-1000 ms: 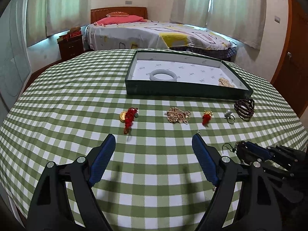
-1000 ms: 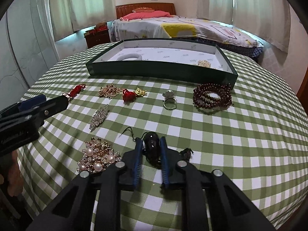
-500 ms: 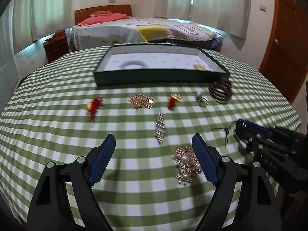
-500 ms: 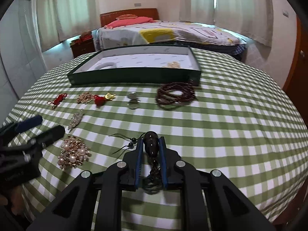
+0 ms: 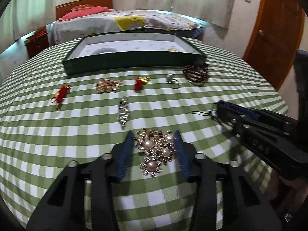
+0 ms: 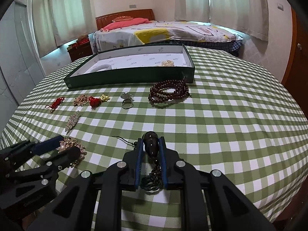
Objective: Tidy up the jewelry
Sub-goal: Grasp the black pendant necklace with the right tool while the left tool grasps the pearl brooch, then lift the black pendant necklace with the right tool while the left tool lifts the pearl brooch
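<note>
1. Since a second ago the left gripper (image 5: 154, 148) has dropped from hovering wide over bare cloth to straddling the pearl brooch (image 5: 156, 152), fingers narrowed to either side; in the left wrist view I cannot tell whether the pads touch it yet.
2. To do this well, judge the squeeze on the brooch's solid middle, not its lacy edge, and lift straight up so the tablecloth is not dragged.
3. Same view: the silver leaf pin (image 5: 123, 113) lies at 11 o'clock from the brooch, near the fingertips and likely to be nudged. The ring (image 5: 173, 80) and dark bead bracelet (image 5: 196, 73) sit at 1 o'clock, and the green tray (image 5: 134, 61) at 12 o'clock beyond them.
4. Right wrist view: the right gripper (image 6: 151, 147) is clamped on a dark pendant (image 6: 151, 144), its cord hanging back between the fingers.
5. Same view: the tray (image 6: 130, 75) is at 12 o'clock, holding a white bangle (image 6: 101, 68) and a gold piece (image 6: 166, 63). The bead bracelet (image 6: 169, 94) lies straight across the path; carry high over it.
6. The red tassel charm (image 6: 96, 101) and red knot (image 6: 55, 103) stay well left, at 10 o'clock.
</note>
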The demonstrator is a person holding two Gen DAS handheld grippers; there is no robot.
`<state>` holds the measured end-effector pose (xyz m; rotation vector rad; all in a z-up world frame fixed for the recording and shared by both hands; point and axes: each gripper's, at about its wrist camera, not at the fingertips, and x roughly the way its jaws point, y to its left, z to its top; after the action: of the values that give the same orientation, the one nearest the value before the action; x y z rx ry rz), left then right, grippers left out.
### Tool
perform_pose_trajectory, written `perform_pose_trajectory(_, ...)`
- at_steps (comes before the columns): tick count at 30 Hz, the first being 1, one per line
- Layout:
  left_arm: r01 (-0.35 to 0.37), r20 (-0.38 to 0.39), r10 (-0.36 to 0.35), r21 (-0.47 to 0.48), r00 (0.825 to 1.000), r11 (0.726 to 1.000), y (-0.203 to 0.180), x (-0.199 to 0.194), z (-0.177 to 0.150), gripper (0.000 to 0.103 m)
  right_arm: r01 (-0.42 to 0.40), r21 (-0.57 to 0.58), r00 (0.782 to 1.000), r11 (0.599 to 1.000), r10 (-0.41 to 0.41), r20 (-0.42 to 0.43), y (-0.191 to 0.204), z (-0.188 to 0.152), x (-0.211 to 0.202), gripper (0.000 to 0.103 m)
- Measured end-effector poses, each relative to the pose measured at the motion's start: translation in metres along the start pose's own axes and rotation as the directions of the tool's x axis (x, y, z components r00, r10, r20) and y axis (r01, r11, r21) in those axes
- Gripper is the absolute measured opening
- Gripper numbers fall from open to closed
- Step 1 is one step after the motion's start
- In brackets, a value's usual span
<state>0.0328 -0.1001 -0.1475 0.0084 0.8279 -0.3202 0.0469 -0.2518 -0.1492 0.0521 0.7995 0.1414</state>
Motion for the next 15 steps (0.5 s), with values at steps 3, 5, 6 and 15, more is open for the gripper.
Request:
perform_pose_trajectory(3,0.022,0.002,-0.022,-0.013,1.0,1.0,0.003,0.0,0.0,0.036,-0.001,0.0,1.0,1.0,0.001,-0.003,0.001,-0.001,0.001,0.017)
perform_pose_trajectory(5,0.031,0.008,-0.031,-0.017,0.999,0.999,0.004,-0.003,-0.001,0.028,0.0,0.0,1.0,1.0,0.0,-0.002,0.002,0.0,0.001,0.017)
perform_pose_trajectory(6,0.041,0.013,-0.041,-0.02,0.999,0.999,0.005,-0.004,0.0,0.027,0.0,0.0,1.0,1.0,0.0,-0.002,0.002,0.0,0.001,0.017)
perform_pose_trajectory(15,0.075,0.039,-0.074,-0.023,0.996,0.997,0.009,-0.012,0.004,0.016,0.0,0.0,1.0,1.0,0.0,0.003,0.003,0.0,-0.001,0.017)
